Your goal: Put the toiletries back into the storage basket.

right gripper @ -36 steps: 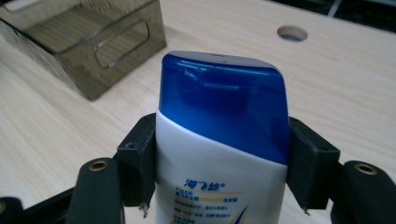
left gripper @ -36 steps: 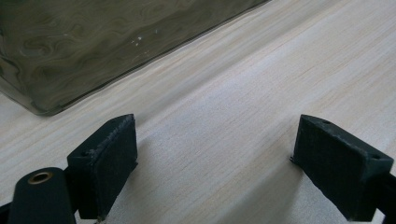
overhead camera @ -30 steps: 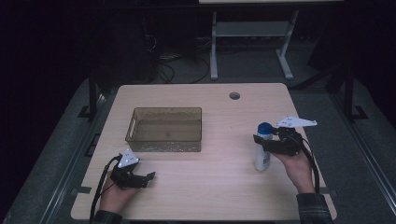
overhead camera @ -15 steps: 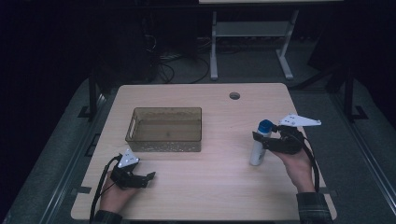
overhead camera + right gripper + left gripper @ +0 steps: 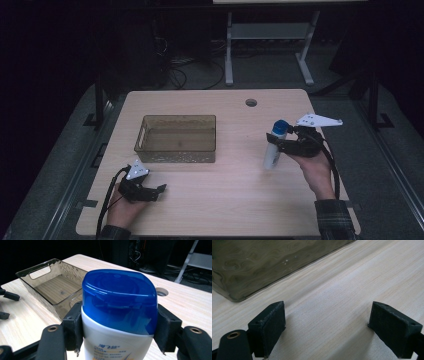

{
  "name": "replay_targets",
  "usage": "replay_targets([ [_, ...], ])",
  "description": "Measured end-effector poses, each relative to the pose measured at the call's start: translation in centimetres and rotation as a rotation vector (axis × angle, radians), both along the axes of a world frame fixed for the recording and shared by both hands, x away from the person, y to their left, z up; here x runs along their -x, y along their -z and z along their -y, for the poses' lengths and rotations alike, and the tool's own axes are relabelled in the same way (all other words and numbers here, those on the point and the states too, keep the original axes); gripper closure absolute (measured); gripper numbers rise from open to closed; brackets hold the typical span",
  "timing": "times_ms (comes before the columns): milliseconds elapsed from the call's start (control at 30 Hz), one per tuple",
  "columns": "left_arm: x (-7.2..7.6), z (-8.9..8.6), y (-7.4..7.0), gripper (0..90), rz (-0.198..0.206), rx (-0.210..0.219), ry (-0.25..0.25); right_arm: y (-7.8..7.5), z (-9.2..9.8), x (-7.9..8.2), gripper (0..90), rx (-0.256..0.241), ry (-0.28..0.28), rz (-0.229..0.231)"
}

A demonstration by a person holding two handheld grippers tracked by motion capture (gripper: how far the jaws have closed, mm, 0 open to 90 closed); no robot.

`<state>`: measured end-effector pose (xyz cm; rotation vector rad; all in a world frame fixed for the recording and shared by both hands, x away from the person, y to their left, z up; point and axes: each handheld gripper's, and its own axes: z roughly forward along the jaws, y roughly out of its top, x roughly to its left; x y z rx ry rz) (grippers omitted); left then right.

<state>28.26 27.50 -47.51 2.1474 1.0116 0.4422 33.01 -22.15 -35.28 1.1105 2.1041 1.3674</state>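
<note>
Lifted: one bottle [image 5: 272, 150]; one bin [image 5: 176, 138]; two tools.

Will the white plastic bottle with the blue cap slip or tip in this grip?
The white plastic bottle with the blue cap looks smooth, so it might slip. The right gripper clamps just under the cap, so its body may swing. Standing, it would probably tip easily.

The high view looks forward and down over my wooden table [image 5: 215, 200]. My left gripper view sits low, close to the tabletop, facing the translucent bin [image 5: 262, 262]. My right gripper view faces that bin [image 5: 53, 287] across the table; all three views share it.
</note>
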Motion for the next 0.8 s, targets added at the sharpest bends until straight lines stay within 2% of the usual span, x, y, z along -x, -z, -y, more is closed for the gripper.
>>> replay_targets([
  [800,0.0,0.0,0.0,12.6,0.000,-0.001,0.000,-3.1,-2.9,-2.3,35.4,0.002,-0.047,0.046],
])
